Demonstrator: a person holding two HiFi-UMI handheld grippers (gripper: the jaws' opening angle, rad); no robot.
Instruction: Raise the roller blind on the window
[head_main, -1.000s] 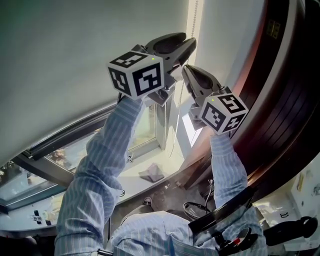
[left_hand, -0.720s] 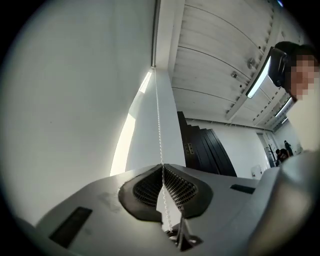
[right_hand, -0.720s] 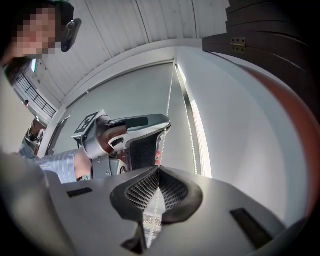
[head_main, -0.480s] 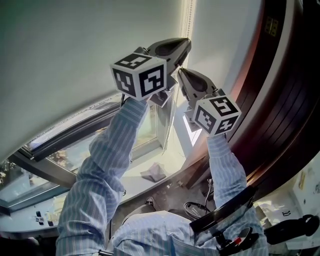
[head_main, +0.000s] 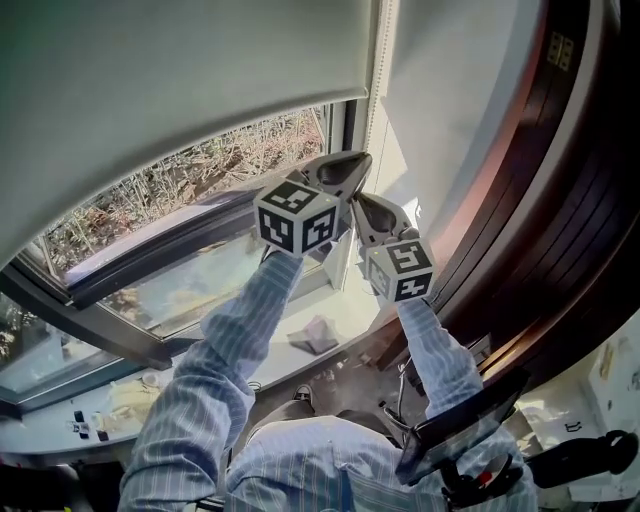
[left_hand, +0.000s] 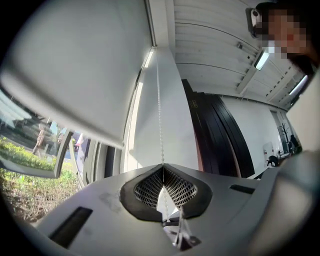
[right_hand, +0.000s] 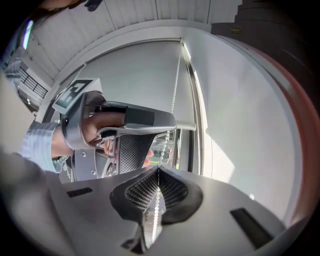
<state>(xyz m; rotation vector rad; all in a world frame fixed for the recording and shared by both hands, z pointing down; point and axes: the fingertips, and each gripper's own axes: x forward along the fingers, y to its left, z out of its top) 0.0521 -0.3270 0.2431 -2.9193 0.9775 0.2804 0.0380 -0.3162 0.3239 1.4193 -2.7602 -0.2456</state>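
Left gripper (left_hand: 162, 167), jaws just closed, and right gripper (right_hand: 158, 172) beneath it both pinch the bead chain (left_hand: 159, 100) for hauling. The roller blind (head_main: 180, 90) hangs part-raised, upper left.

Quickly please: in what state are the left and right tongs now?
Left tongs: closed on the chain.
Right tongs: closed on the chain.
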